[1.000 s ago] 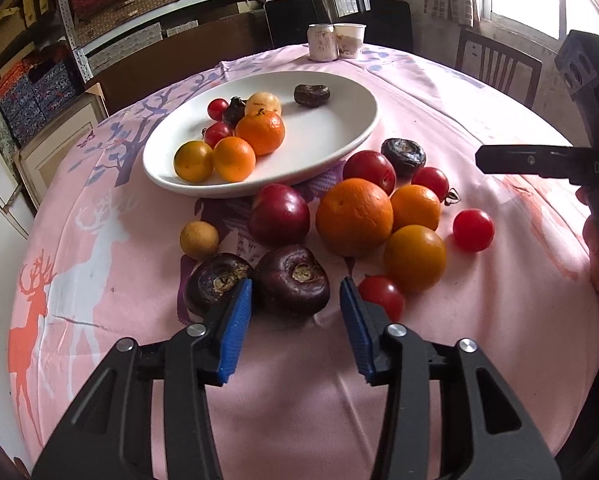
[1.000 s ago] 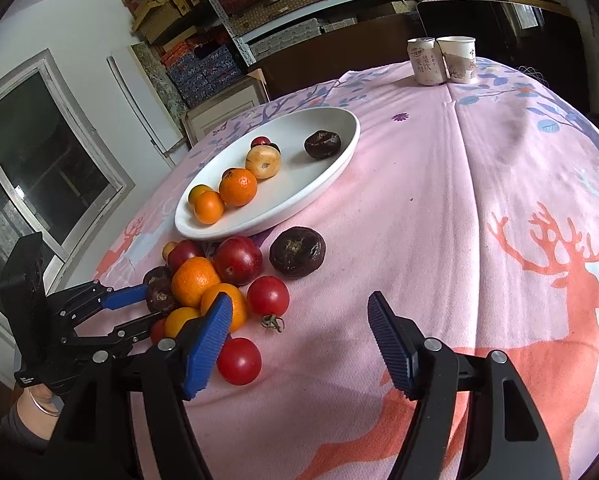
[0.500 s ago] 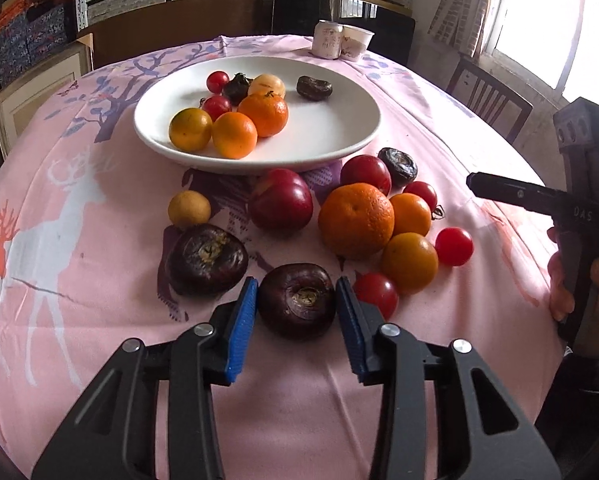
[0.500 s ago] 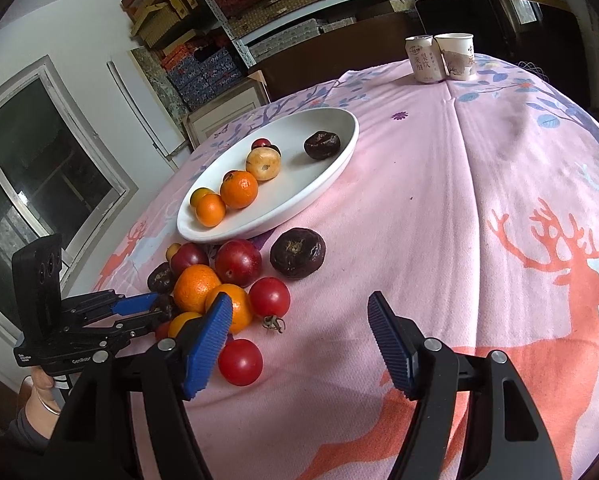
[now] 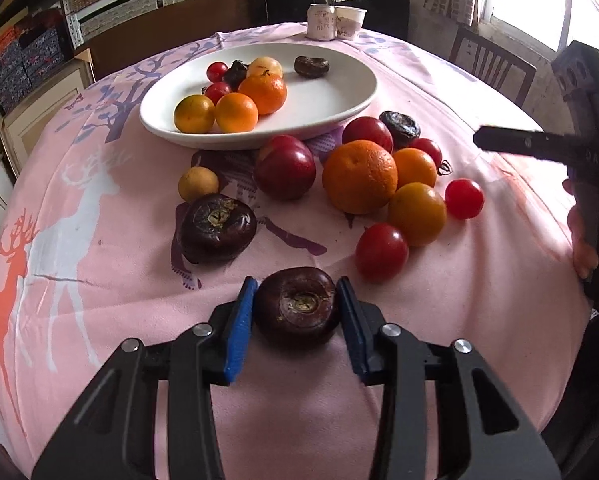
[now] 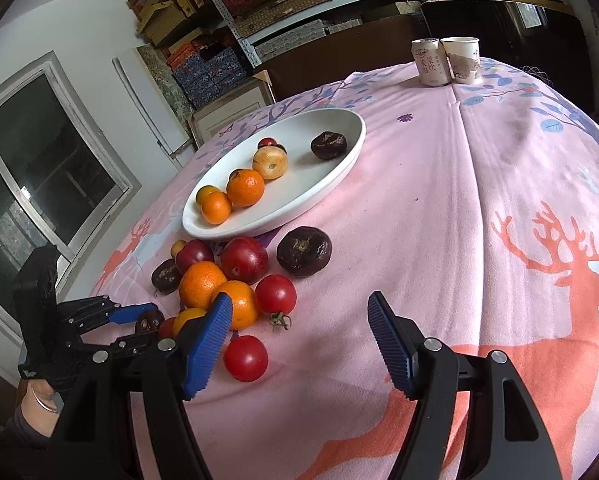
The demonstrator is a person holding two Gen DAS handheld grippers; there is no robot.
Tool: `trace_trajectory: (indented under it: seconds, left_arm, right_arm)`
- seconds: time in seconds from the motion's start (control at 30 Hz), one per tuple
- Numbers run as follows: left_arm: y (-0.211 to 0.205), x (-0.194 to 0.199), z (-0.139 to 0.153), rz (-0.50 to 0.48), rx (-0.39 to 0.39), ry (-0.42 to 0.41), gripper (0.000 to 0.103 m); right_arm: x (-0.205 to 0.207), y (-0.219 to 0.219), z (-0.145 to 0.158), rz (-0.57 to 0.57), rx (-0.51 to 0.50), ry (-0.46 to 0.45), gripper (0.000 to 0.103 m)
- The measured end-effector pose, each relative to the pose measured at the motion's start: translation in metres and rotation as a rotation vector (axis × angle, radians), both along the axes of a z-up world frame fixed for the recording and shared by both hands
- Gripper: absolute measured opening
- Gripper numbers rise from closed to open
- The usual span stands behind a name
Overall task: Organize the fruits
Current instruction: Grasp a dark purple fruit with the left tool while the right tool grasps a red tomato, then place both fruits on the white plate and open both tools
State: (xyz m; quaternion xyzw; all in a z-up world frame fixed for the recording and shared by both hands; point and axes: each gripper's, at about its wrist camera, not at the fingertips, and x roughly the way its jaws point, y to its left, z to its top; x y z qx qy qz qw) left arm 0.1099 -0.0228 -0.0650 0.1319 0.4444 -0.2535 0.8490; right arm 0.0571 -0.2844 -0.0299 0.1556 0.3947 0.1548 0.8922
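Observation:
My left gripper (image 5: 296, 312) is shut on a dark purple mangosteen (image 5: 297, 312), held between the blue pads above the pink tablecloth. The same gripper shows in the right wrist view (image 6: 139, 320) at the left. A white oval plate (image 5: 331, 100) holds oranges, small red fruits and dark fruits. Loose fruit lies in front of it: a second mangosteen (image 5: 217, 227), a big orange (image 5: 359, 176), red plums and tomatoes. My right gripper (image 6: 299, 332) is open and empty, over the cloth beside a red tomato (image 6: 245, 358).
A can (image 6: 431, 62) and a paper cup (image 6: 463, 60) stand at the table's far edge. A chair (image 5: 491, 68) stands at the far right. Shelves with boxes line the back wall. The pink deer tablecloth (image 6: 499, 240) covers the round table.
My left gripper closed around the dark mangosteen and drew back with it, away from the fruit pile. The right gripper stayed put and open.

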Motion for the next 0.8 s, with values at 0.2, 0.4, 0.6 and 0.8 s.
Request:
trace_trajectory:
  seconds: [0.2, 0.4, 0.6, 0.8]
  left_arm:
    - [0.018, -0.012, 0.023, 0.034, -0.109, -0.042, 0.040]
    - [0.027, -0.021, 0.042, 0.048, -0.146, -0.074, 0.040]
    - [0.033, -0.011, 0.054, 0.078, -0.196, -0.090, 0.040]
    - [0.006, 0.049, 0.074, 0.080, -0.237, -0.097, 0.040]
  right_arm:
    - [-0.016, 0.052, -0.001, 0.211, -0.178, 0.003, 0.071]
    - [-0.001, 0.069, -0.010, 0.231, -0.208, 0.081, 0.027]
    - [0.000, 0.052, 0.000, 0.191, -0.072, 0.056, 0.027]
    - [0.051, 0.044, 0.040, 0.142, -0.074, -0.007, 0.029]
